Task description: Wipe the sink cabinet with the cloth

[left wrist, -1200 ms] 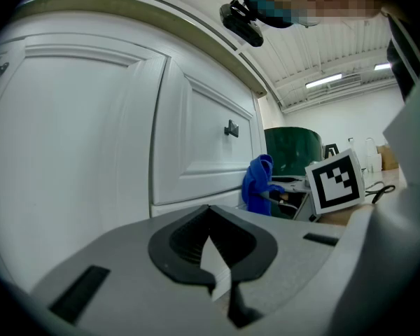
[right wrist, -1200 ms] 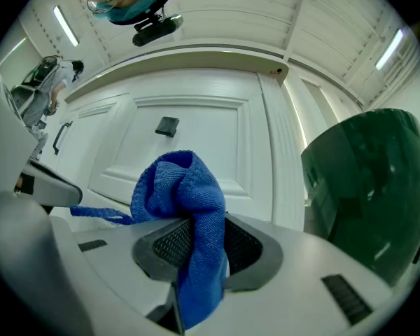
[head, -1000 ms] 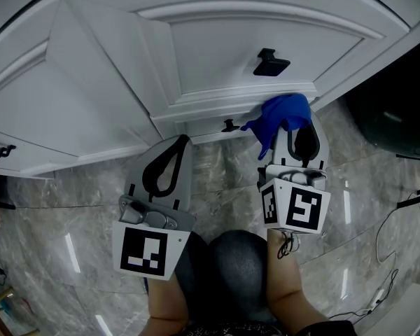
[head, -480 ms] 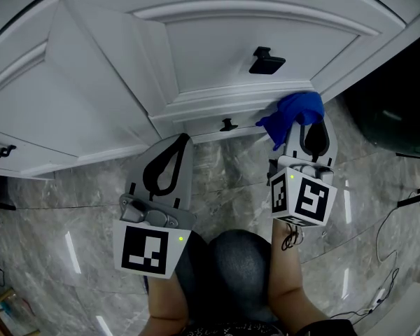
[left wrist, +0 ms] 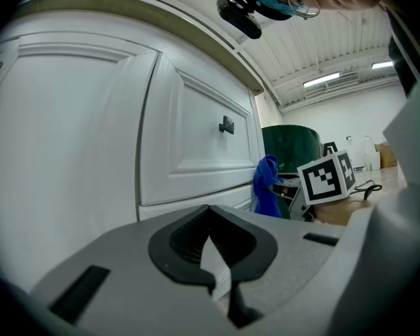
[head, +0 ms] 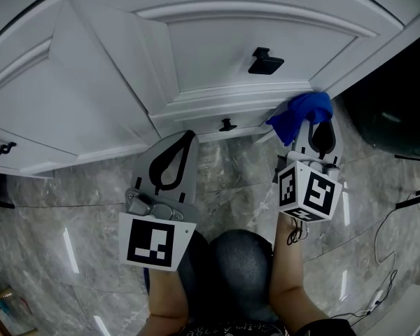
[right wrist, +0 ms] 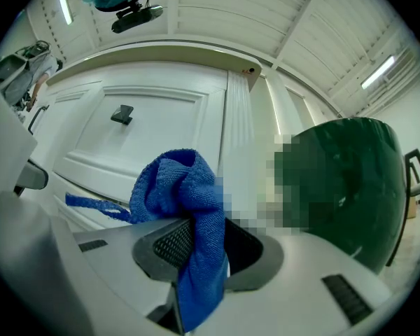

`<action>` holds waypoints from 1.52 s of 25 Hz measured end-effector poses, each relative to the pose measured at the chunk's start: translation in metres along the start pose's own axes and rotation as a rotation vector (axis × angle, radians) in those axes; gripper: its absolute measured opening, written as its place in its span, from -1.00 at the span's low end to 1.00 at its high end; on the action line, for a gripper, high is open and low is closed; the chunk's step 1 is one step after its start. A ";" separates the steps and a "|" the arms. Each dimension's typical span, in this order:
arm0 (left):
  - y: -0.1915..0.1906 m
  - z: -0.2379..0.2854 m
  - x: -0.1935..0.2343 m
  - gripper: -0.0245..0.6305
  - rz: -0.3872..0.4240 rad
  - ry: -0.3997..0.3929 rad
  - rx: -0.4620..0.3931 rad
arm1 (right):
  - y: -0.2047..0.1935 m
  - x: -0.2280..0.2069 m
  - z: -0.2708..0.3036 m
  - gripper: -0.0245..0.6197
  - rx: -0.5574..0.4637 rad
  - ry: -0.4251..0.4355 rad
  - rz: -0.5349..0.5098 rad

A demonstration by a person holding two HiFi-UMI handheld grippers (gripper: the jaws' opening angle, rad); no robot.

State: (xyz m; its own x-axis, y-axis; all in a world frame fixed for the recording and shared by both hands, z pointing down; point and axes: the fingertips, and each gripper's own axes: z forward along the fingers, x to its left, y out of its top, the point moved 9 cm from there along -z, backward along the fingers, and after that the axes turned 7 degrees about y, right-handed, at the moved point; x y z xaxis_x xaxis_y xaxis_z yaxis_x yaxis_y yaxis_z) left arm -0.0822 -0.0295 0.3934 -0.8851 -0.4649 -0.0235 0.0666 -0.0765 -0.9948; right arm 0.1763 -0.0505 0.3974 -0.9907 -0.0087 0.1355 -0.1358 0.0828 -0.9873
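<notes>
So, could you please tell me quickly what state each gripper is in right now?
Left gripper: jaws together, holding nothing.
Right gripper: jaws shut on the blue cloth.

No legible text, label, brand or number is found in any view. The only printed signs are coded patterns without characters. One black-and-white square marker (head: 151,241) stands on the cube of the left claw (head: 187,138). Two-face markers (head: 315,194) of the same kind stand on the cube of the right claw (head: 316,123). They also show in the left gripper view.
</notes>
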 end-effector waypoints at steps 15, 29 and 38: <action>0.008 -0.013 0.010 -0.93 -0.008 0.052 -0.020 | 0.016 0.051 -0.017 -0.57 -0.001 0.335 0.186; 0.011 -0.040 0.039 -0.93 0.015 0.164 0.000 | -0.005 0.177 -0.015 -0.57 0.089 0.774 0.133; 0.012 -0.043 0.041 -0.93 0.002 0.159 -0.013 | -0.011 0.194 -0.005 -0.57 0.111 0.786 0.080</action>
State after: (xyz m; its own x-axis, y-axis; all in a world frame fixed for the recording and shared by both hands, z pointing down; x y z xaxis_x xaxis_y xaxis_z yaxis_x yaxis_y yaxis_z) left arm -0.1380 -0.0113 0.3762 -0.9468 -0.3195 -0.0397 0.0633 -0.0639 -0.9959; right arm -0.0146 -0.0482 0.4347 -0.7114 0.7015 0.0424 -0.1050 -0.0465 -0.9934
